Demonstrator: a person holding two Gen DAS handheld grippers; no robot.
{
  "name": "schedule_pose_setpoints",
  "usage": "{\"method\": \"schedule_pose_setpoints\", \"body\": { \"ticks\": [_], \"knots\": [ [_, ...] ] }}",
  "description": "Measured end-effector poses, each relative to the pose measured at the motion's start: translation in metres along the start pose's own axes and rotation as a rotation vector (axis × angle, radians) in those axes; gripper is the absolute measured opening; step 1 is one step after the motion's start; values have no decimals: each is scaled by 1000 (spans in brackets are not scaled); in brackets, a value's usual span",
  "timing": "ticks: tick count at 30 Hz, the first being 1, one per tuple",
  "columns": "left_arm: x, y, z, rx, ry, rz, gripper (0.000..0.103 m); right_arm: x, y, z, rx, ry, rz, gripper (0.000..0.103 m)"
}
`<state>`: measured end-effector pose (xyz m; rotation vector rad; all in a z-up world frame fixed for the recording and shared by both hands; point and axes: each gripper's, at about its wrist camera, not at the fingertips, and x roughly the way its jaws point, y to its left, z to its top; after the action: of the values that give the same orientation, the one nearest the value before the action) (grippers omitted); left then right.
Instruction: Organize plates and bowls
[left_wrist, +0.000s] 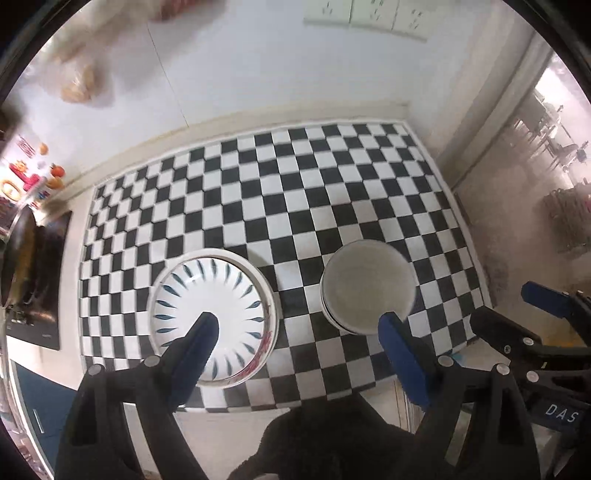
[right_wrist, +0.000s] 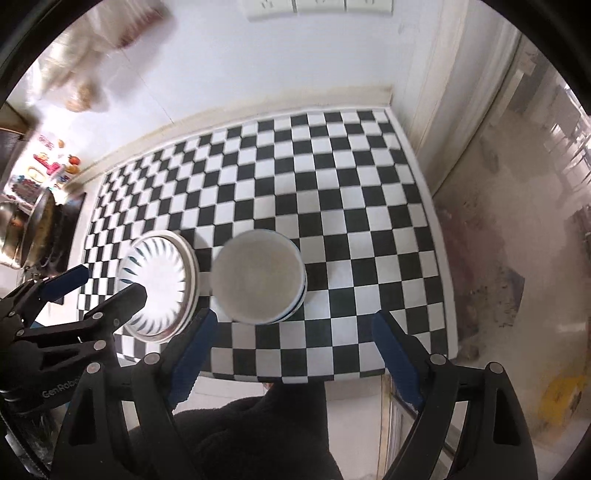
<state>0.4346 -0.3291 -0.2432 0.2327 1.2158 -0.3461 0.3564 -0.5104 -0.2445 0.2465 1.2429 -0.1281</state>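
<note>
A stack of white plates (left_wrist: 221, 295) with a blue leaf pattern sits on the checkered tablecloth (left_wrist: 332, 177), near its front edge. To its right stands a stack of white bowls (left_wrist: 367, 280). My left gripper (left_wrist: 297, 318) hangs open above the gap between the two stacks and holds nothing. In the right wrist view the plates (right_wrist: 159, 273) lie left of the bowls (right_wrist: 258, 275). My right gripper (right_wrist: 293, 315) is open and empty above the cloth (right_wrist: 351, 184), just in front of the bowls. Each gripper shows in the other's view: right gripper (left_wrist: 506, 306), left gripper (right_wrist: 109, 282).
A wok (right_wrist: 33, 229) on a dark hob stands off the table's left end. Wall sockets (left_wrist: 365, 16) are on the white wall behind. The floor (right_wrist: 498, 258) drops away on the right. A person's dark clothing (right_wrist: 258, 435) is below the front edge.
</note>
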Motion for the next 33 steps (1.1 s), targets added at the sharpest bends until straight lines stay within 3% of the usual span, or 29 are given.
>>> {"method": "schedule_pose_setpoints", "body": {
  "ticks": [8,12,21,33],
  "knots": [
    [-64,11,-16,-42,-49,-5,88,-85,16,-27,-16,-102,-30,88],
    [-91,14,-26,-47,-70,13,88,-108,18,-36,-13,-117,-35,88],
    [-126,7,-37,-2,-96,24,88,-134,15,-47,-9,-122,-66,88],
    [-134,-6,-43,37,-96,-7,88,-152,13,-55,-3,-140,-82,88]
  ]
}}
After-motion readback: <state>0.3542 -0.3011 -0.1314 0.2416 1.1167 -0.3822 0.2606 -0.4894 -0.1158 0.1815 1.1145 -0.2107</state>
